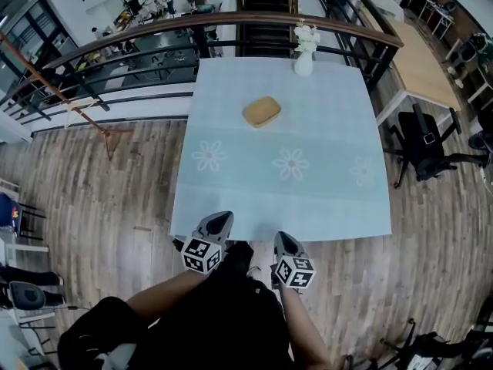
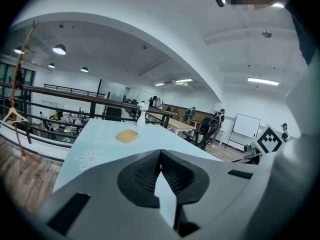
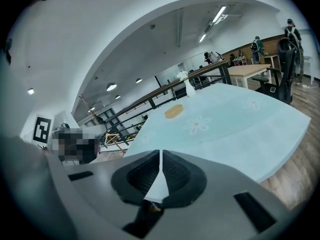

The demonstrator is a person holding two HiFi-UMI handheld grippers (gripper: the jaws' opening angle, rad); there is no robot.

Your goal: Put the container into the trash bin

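Observation:
A tan, rounded-square container lies closed on the far half of a table with a pale blue flowered cloth. It also shows as a small tan container in the left gripper view and as a tan container in the right gripper view. My left gripper hovers at the table's near edge, far short of the container, its jaws shut on nothing. My right gripper is beside it, just off the near edge, also shut and empty.
A white vase with flowers stands at the table's far edge. A dark railing runs behind the table. A black office chair and a wooden desk stand to the right. Wood floor surrounds the table.

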